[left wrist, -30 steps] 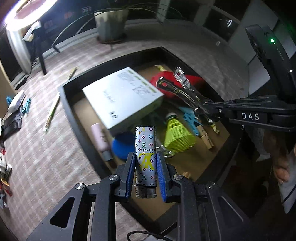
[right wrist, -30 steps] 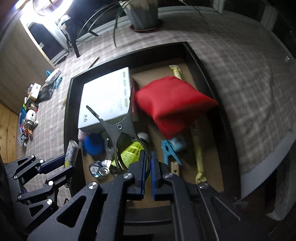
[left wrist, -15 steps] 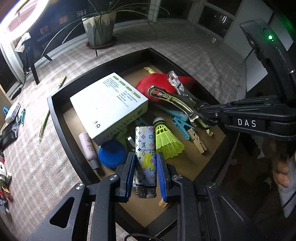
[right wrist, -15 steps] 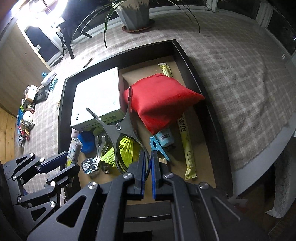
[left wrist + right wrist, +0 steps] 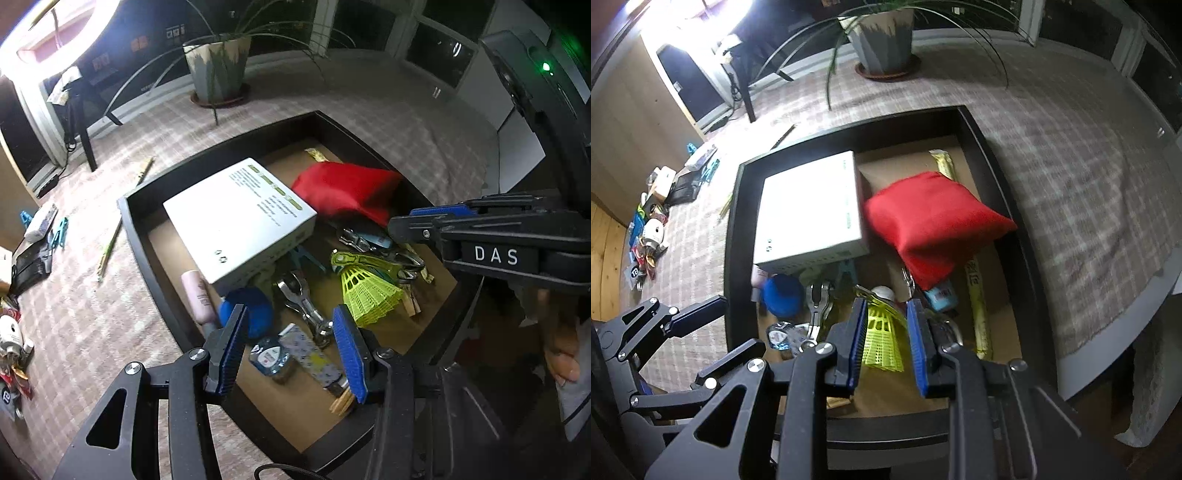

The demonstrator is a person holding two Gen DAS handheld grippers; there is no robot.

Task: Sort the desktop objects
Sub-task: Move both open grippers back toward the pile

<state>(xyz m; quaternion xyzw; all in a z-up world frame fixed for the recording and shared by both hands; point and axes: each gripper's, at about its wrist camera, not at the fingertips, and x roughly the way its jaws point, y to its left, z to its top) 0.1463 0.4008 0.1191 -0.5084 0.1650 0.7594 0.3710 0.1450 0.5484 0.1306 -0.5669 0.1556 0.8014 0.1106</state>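
A black tray [image 5: 155, 254] with a brown floor holds a white box [image 5: 240, 218], a red pouch [image 5: 343, 188], a yellow shuttlecock [image 5: 365, 291], a blue disc [image 5: 251, 310] and a pink tube [image 5: 197, 295]. My left gripper [image 5: 291, 354] is open and empty above the tray's near end. The patterned lighter [image 5: 314, 362] lies on the tray floor between its fingers. My right gripper [image 5: 886, 343] is open and empty over the shuttlecock [image 5: 882, 339]. The metal pliers [image 5: 384, 251] lie by the shuttlecock.
A potted plant [image 5: 218, 70] stands behind the tray on the checked cloth. Pencils [image 5: 110, 243] and small items [image 5: 37, 236] lie left of the tray. A yellow sachet [image 5: 977, 306] lies along the tray's right side. The table edge [image 5: 1108, 332] drops off at right.
My left gripper opened and the lighter dropped onto the tray floor. My right gripper opened and let go of the pliers, which now lie in the tray.
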